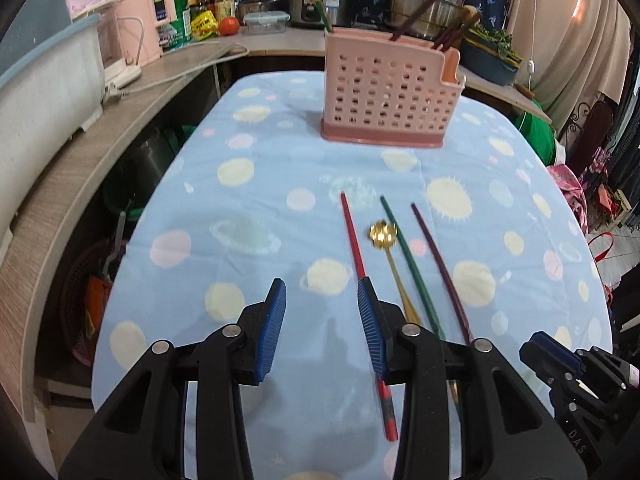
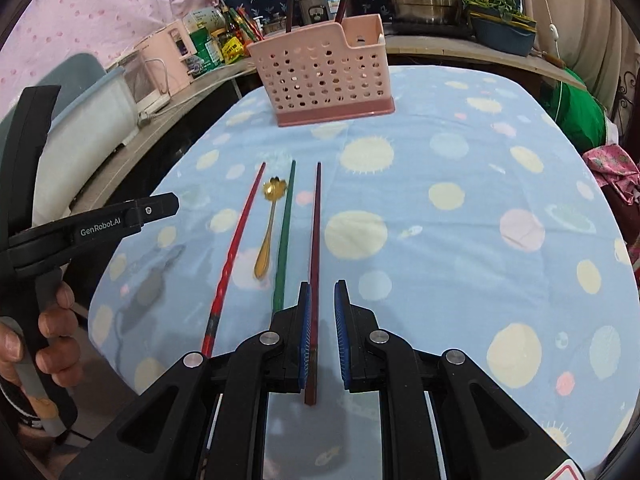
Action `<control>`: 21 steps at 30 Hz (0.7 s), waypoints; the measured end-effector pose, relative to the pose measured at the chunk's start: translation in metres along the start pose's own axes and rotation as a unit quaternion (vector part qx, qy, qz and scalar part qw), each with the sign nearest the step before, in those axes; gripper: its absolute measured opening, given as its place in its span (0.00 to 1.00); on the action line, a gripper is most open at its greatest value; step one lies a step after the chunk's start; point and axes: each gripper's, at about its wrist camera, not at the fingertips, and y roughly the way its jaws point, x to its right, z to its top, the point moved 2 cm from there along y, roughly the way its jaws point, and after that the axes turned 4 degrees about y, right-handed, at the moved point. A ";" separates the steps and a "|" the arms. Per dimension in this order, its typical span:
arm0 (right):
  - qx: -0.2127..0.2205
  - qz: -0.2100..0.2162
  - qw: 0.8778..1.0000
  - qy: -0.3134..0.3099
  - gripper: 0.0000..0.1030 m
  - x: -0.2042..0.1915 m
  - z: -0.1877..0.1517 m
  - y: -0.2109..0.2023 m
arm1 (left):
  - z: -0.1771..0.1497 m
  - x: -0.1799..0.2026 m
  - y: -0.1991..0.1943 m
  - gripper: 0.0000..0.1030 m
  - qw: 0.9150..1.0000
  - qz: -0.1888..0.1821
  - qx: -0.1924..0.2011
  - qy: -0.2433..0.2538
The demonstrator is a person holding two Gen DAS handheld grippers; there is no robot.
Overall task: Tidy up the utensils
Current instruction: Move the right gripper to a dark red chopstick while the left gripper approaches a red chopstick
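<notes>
3 chopsticks (image 2: 285, 236) and gold spoon (image 2: 269, 224) flat on cloth at 6 o'clock of pink caddy (image 2: 324, 80); light, stiff, slippery, best pinched mid-shaft; left gripper (image 1: 322, 320) parted, empty; right gripper (image 2: 322, 320) nearly clenched, straddling maroon chopstick (image 2: 316, 240), unpinched.

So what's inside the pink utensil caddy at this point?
A green stick and several dark brownish-red ones poke out of the pink caddy. Its perforated walls hide their lower ends and anything shorter.

"GenRobot.AI" on the left gripper (image 2: 120, 222); "DAS" on the right gripper (image 1: 576, 440).
</notes>
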 end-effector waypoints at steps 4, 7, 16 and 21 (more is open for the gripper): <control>-0.016 0.002 1.000 0.001 0.13 -0.001 -0.014 0.006 | -0.017 0.001 0.005 0.36 1.000 -0.003 -0.016 -0.004; -0.024 0.002 1.000 -0.002 0.13 -0.003 -0.020 0.010 | -0.026 0.002 0.006 0.46 1.000 -0.002 -0.019 -0.006; -0.038 -0.001 0.999 -0.002 0.13 -0.003 -0.030 0.019 | -0.043 0.013 0.007 0.47 0.999 -0.015 -0.035 0.008; -0.039 -0.007 0.999 0.001 0.07 0.000 -0.032 0.022 | -0.053 0.020 0.010 0.55 0.999 -0.021 -0.047 0.015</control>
